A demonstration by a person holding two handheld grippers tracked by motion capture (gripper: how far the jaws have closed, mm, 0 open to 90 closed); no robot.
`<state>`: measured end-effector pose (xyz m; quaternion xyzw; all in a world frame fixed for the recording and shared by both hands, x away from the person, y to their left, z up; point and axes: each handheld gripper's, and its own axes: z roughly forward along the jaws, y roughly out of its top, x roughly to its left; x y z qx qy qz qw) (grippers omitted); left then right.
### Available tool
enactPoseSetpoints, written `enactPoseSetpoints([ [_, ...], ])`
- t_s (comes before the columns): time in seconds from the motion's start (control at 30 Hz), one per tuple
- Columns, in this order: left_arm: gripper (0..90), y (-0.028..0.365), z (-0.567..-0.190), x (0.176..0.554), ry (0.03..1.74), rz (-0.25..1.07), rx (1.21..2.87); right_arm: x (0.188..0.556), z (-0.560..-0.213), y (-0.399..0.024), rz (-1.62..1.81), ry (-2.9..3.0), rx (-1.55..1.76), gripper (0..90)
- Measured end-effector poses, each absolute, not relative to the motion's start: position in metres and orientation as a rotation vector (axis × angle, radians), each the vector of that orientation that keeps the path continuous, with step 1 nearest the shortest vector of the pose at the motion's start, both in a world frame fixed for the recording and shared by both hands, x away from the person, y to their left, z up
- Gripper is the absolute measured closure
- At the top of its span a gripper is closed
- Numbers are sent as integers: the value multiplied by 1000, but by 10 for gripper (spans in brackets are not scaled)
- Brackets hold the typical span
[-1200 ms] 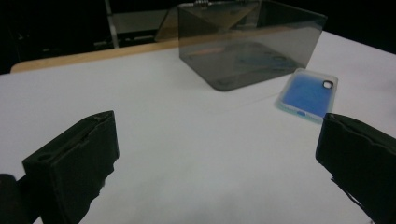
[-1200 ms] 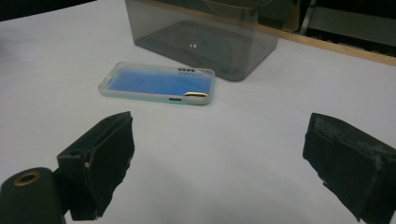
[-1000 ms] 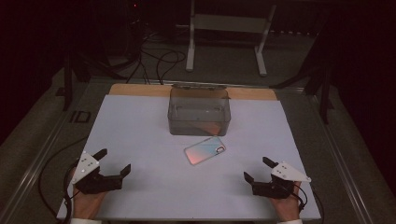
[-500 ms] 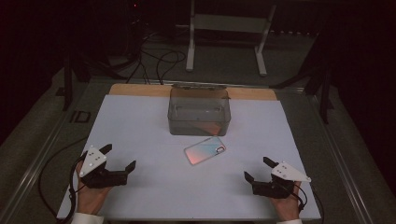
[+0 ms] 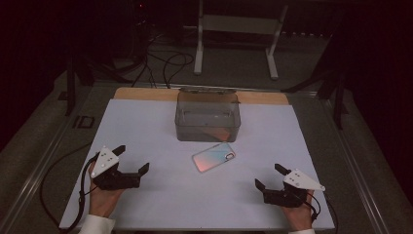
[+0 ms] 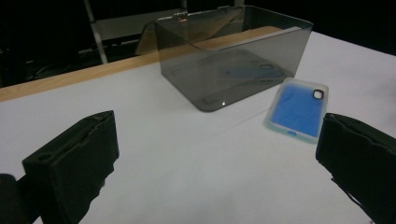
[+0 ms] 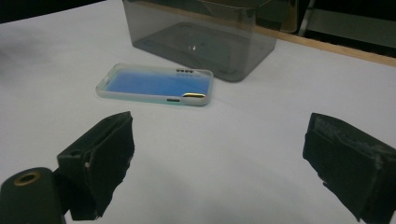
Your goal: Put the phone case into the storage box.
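Nearest, on the matte white bench (image 5: 160, 204), the left tongs (image 5: 131, 160) at 8 o'clock and the right tongs (image 5: 267, 177) at 4 o'clock rest in the person's hands, black padded jaws spread wide on nothing. Past them at centre lies a flat, glossy, round-cornered phone (image 5: 214, 157), just short of a smoky translucent rectangular box (image 5: 208, 116) at 12 o'clock. Since a second ago the left tongs has moved forward toward the phone; the right has stayed put.

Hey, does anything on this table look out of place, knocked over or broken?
Nothing stands out. The phone lies flat and slanted on the white table, just in front of the upright clear box. No spill or damage shows.
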<state>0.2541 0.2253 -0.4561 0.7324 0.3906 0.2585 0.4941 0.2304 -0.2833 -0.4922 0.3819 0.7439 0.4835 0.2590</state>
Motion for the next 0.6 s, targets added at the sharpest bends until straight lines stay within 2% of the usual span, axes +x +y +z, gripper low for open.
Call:
enactPoseSetpoints([
  [0.6, 3, 209, -457, 274, 936, 579, 1821, 231, -493, -283, 1304, 2021, 1035, 90],
])
